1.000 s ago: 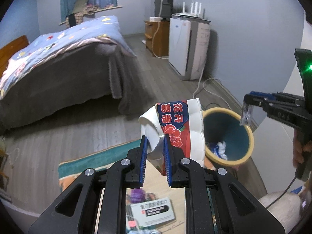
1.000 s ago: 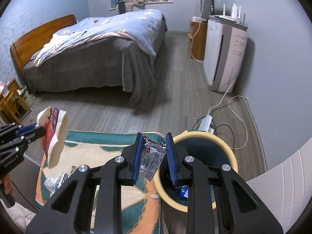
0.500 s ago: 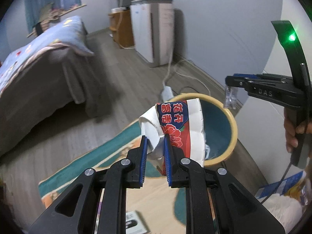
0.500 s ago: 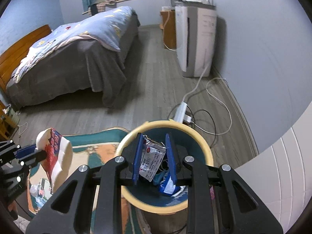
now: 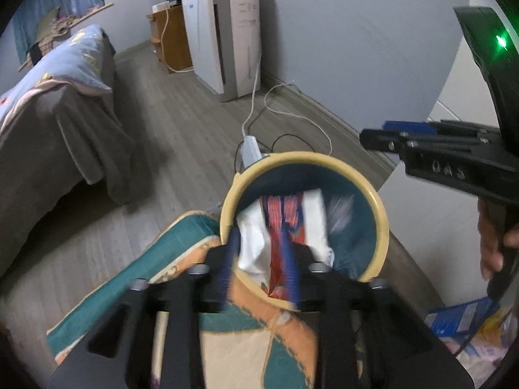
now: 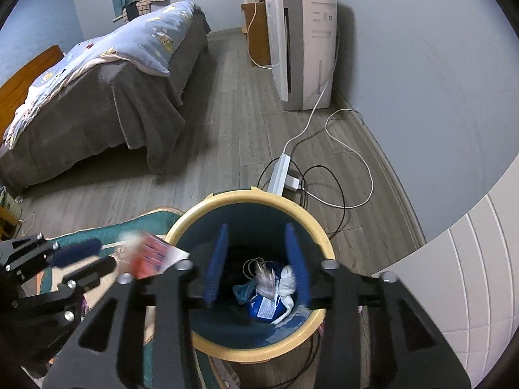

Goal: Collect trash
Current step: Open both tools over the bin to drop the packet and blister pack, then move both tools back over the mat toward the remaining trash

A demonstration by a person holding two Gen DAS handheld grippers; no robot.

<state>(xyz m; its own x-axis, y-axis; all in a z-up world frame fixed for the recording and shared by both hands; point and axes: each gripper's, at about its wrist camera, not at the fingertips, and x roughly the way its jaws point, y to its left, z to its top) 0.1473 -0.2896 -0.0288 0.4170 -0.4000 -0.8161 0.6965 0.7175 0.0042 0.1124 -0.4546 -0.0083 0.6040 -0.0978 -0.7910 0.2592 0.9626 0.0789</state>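
A: Grey wood-plank floor (image 6: 227,123) fills most of both views. Bed (image 6: 97,97) with a grey throw and blue quilt at 10 o'clock in the right wrist view, white appliance (image 6: 301,48) against the grey wall at 1 o'clock, wooden cabinet (image 6: 256,32) just behind it.

B: Near field?

A: Teal-and-orange rug (image 5: 181,259) at 7 o'clock, its edge beside the bin (image 6: 207,204). Yellow rim, teal inside, dead centre low. Power strip (image 6: 280,175) and looped cables (image 6: 340,175) on the floor just behind the bin at 12.

B: Claws?

A: Right gripper (image 6: 256,262) is spread wide right over the bin mouth, nothing between the pads. Blue and white trash (image 6: 269,295) lies at the bin bottom. Left gripper (image 5: 259,259) looks parted too, motion-blurred. Red-white-blue wrapper (image 5: 285,223) sits between its fingers over the bin rim; can't tell if it is gripped or loose.

B: Seen from the right wrist?

A: Same wrapper at 9 o'clock, blurred, at the bin's left edge.
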